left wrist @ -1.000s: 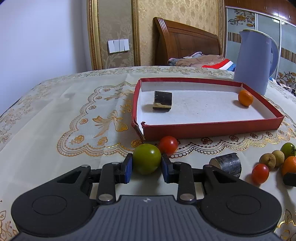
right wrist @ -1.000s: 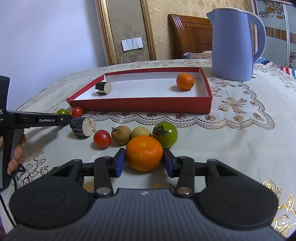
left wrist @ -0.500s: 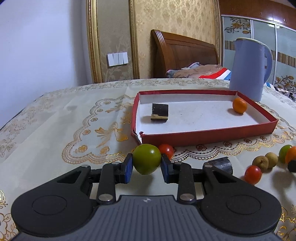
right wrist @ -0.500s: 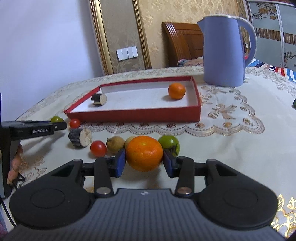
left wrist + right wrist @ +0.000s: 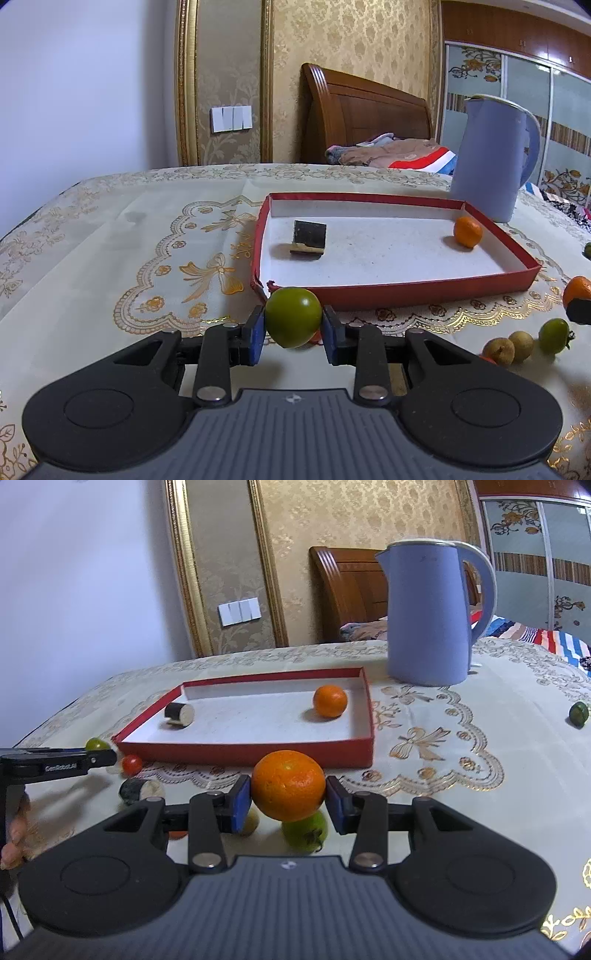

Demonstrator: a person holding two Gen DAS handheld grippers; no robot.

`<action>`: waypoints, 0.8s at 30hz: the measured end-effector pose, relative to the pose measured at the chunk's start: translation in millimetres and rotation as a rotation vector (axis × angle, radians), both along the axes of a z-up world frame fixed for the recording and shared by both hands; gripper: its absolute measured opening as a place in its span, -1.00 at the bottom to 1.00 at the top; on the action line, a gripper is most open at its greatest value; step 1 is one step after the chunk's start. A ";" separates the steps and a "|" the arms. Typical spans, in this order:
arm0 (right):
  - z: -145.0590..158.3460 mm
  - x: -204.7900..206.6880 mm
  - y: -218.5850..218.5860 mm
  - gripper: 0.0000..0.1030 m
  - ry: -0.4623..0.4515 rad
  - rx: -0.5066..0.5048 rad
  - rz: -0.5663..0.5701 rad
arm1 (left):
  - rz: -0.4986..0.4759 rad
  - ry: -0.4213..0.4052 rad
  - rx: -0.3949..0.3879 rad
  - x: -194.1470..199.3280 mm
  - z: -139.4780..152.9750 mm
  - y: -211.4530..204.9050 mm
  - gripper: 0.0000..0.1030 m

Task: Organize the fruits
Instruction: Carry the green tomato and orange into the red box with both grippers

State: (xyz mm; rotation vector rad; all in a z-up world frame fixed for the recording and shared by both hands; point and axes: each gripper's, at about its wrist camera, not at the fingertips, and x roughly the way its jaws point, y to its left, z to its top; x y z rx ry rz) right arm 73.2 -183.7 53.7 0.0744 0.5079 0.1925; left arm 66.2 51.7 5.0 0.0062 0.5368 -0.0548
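Between the blue pads of the left gripper (image 5: 293, 330) sits a smooth green fruit (image 5: 293, 320), clamped and held just before the near wall of the red tray (image 5: 406, 293). The right gripper (image 5: 288, 803) is closed on a dimpled orange (image 5: 288, 784), which hangs over a green fruit on the tablecloth (image 5: 304, 830). Compared with a second ago, both fruits are off the cloth and closer to the tray.
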 end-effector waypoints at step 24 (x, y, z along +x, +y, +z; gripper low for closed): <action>-6.6 121.5 15.4 -0.21 0.054 -0.134 -0.055 | 0.021 0.072 0.032 85.0 3.1 -48.1 -0.40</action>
